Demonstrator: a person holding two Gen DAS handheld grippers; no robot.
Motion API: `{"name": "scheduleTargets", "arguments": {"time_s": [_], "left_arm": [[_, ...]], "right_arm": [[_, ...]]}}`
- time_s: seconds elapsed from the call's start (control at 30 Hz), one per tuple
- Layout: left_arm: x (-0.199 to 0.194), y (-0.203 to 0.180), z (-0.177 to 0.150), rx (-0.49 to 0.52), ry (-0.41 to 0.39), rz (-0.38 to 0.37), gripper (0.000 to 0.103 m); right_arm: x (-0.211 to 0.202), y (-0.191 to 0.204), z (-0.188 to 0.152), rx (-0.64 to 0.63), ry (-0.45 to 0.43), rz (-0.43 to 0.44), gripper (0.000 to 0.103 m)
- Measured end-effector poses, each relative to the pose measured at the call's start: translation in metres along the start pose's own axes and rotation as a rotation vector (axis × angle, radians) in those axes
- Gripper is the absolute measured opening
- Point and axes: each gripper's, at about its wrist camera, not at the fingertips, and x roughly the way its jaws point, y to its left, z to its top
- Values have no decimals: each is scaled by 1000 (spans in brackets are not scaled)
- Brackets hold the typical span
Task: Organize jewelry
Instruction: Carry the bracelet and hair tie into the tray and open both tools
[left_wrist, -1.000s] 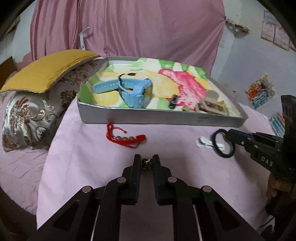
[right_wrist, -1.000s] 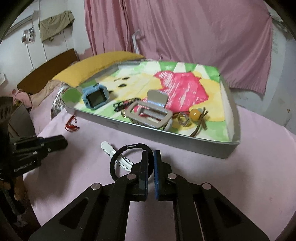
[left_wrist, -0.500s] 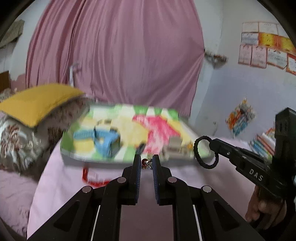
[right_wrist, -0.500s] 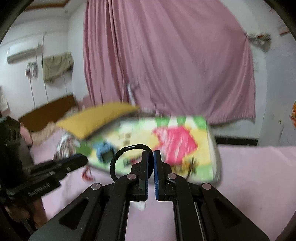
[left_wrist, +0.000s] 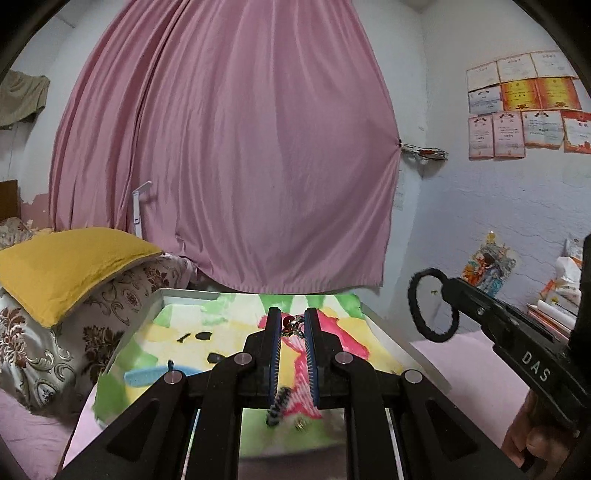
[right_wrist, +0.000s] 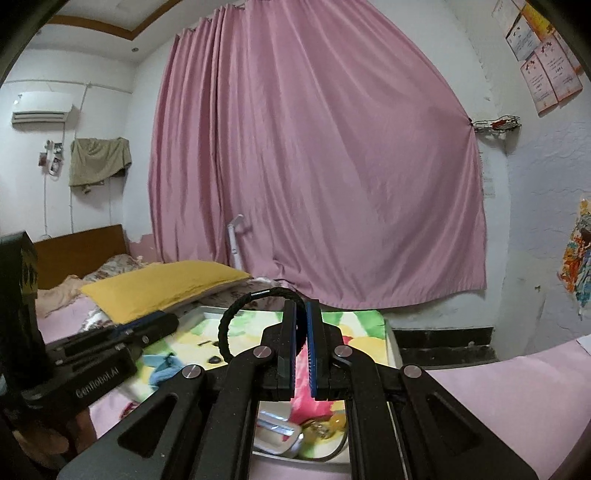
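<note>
My left gripper (left_wrist: 292, 325) is shut on a small red and metal charm (left_wrist: 290, 324), held in the air above the colourful tray (left_wrist: 388, 325). My right gripper (right_wrist: 302, 314) is shut on a black braided bracelet (right_wrist: 236, 317), also raised over the tray (right_wrist: 391, 332). The bracelet shows in the left wrist view (left_wrist: 428, 306) at the right gripper's tip. A black hair clip (left_wrist: 277, 404) and a blue watch strap (left_wrist: 146, 376) lie in the tray. A clear box (right_wrist: 275, 428) and an amber bead (right_wrist: 338, 428) lie in the tray below my right gripper.
A yellow pillow (left_wrist: 62, 266) on a patterned cushion (left_wrist: 55, 350) lies left of the tray. A pink curtain (left_wrist: 229, 166) hangs behind. The pink cloth (left_wrist: 476, 369) covers the surface to the right. The left gripper's body (right_wrist: 92, 354) shows at left in the right wrist view.
Both grippers rose from the pink cloth and moved forward over the tray, each carrying its item. The red cord bracelet and white clip have dropped out of view.
</note>
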Motion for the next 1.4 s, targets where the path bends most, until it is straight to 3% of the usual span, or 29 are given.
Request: {"name": "scheduleTargets", "arguments": {"time_s": [0.3, 0.43, 0.7, 0.97, 1.23, 1.33, 1.4], "left_arm": [[34, 1, -1, -24, 54, 16, 12], [49, -1, -8, -9, 148, -1, 12], [70, 8, -22, -55, 311, -22, 12], [88, 7, -35, -42, 458, -11, 12], [95, 5, -42, -41, 525, -22, 12], [95, 5, -43, -43, 531, -18, 12], [95, 5, -43, -44, 532, -17, 12]], "right_arm": [[38, -10, -3, 15, 118, -47, 5], [59, -11, -11, 10, 234, -46, 5], [75, -17, -21, -6, 366, -78, 5], [85, -29, -28, 33, 436, -94, 5], [93, -29, -35, 52, 485, -72, 6], [93, -30, -36, 60, 488, -75, 11], [91, -31, -36, 72, 480, -77, 25]]}}
